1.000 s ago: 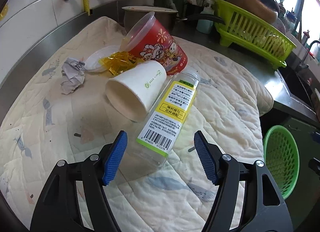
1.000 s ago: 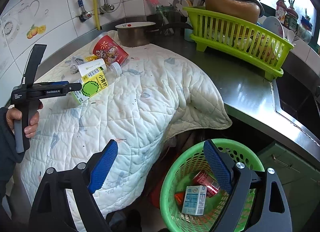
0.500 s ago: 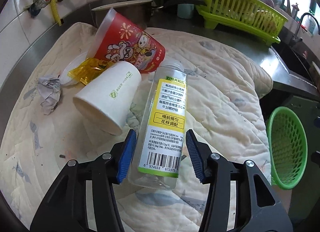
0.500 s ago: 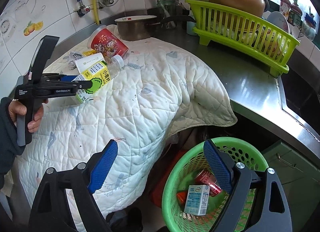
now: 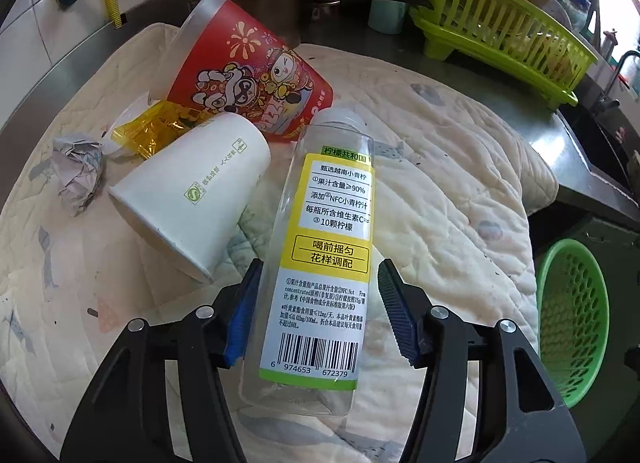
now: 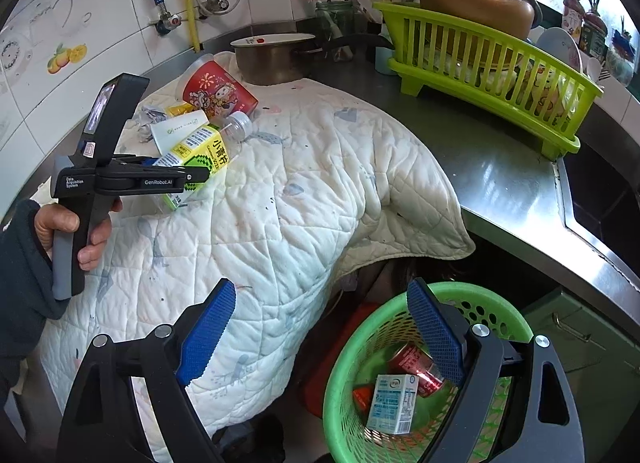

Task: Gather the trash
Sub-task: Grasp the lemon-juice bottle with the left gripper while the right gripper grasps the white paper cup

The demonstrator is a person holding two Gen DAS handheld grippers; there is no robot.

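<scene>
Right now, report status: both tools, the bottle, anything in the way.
Left tool shut on bottle. Right tool open, over green basket. White cup beside bottle.

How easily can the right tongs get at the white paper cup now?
Probably not easily. The right tongs hang open over the basket, far from the cup, and the left tongs and the bottle stand in between.

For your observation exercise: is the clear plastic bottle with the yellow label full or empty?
Empty. The clear plastic bottle with the yellow label shows the quilted cloth through its unlabelled base and neck, with no liquid visible.
</scene>
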